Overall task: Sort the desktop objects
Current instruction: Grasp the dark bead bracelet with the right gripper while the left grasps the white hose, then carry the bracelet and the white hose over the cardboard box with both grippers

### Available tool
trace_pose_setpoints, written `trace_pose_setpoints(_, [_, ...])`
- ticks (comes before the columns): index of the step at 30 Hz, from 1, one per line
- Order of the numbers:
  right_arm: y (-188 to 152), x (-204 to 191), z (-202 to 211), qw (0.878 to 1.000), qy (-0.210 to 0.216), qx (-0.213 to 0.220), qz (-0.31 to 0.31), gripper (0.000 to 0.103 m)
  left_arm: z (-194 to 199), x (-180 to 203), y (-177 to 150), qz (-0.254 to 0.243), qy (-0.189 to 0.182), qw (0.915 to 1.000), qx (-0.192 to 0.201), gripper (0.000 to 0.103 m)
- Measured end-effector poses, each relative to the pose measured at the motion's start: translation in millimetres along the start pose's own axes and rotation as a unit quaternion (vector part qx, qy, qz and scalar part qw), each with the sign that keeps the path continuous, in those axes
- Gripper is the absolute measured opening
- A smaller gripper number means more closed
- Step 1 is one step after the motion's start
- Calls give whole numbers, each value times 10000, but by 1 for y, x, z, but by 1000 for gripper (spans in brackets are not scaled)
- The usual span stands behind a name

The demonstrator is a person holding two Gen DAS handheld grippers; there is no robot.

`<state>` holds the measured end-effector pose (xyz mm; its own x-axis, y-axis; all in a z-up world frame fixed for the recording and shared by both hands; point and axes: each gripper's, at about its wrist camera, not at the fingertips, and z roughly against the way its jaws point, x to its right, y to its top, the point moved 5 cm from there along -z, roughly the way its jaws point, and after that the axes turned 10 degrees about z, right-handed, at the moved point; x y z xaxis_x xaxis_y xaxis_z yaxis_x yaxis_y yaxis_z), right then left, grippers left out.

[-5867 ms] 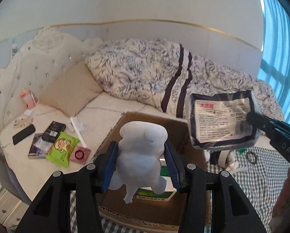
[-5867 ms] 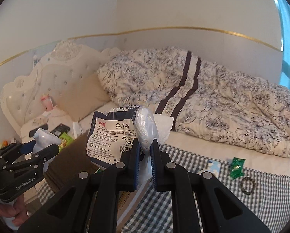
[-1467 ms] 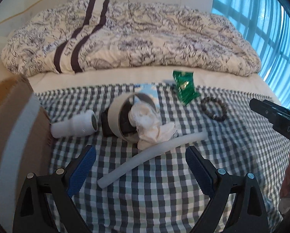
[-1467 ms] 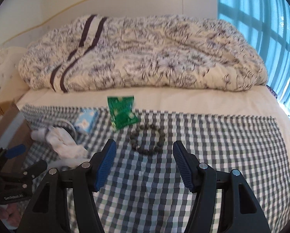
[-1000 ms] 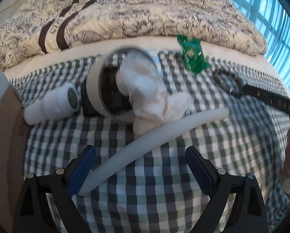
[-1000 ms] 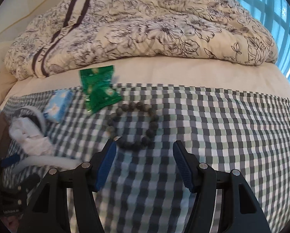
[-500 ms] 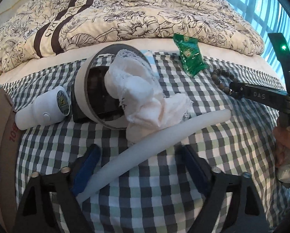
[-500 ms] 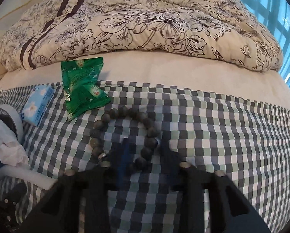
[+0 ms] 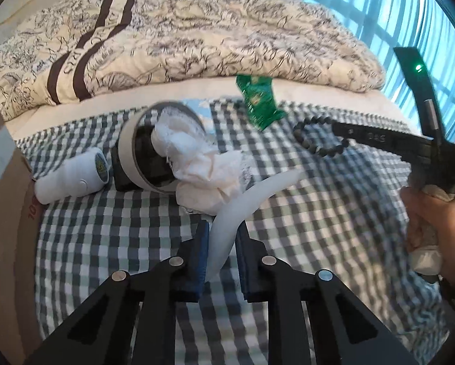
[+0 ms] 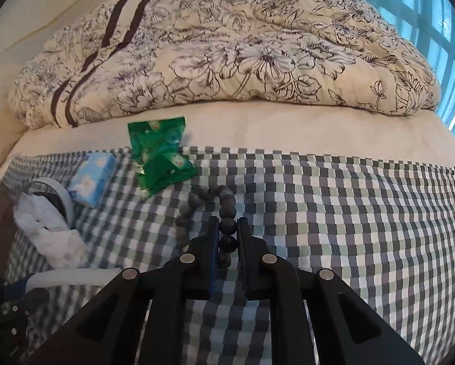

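Observation:
My left gripper is shut on a long white tube that curves up off the checked cloth. Just behind the tube lie a crumpled white cloth, a roll of tape and a white bottle on its side. My right gripper is shut on a dark bead bracelet, squeezing its right side; the same bracelet shows in the left wrist view at the tip of the right gripper.
A green snack packet and a small blue tissue pack lie at the cloth's far edge. A cardboard box stands at the left. A folded floral quilt fills the back of the bed. A hand holds the right gripper.
Both grippers went from open to shut: the left closed on the white tube and raised its end, the right closed on the bracelet.

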<state>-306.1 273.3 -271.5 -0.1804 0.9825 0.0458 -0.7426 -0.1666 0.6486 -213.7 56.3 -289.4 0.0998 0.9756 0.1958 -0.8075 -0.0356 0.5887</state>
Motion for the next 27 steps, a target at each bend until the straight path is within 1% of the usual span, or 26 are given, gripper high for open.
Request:
trace_pose_setpoints(5, [4,-2,26,9998,20,170,-39,11,35,7,6,33,-132,9995,272,14])
trace_pose_setpoints(9, [9,-6,53,9994,58,329,-39,11,57,6,13,138,-154,9989,412,14])
trace_pose_setpoints(18, [9,-17,121,9971,109,729,-170,11,115,5,21,282,-171,9953,912,14])
trace_pose_setpoints(24, [14,-38,172,9942,133,1065,-58,11,152,3,23,340,-237,9928,1124,14])
trace_pose_setpoints(27, [15,-50,191,9925,169,1209,3,11,174,2,23,365,-207,9903,1323,14])
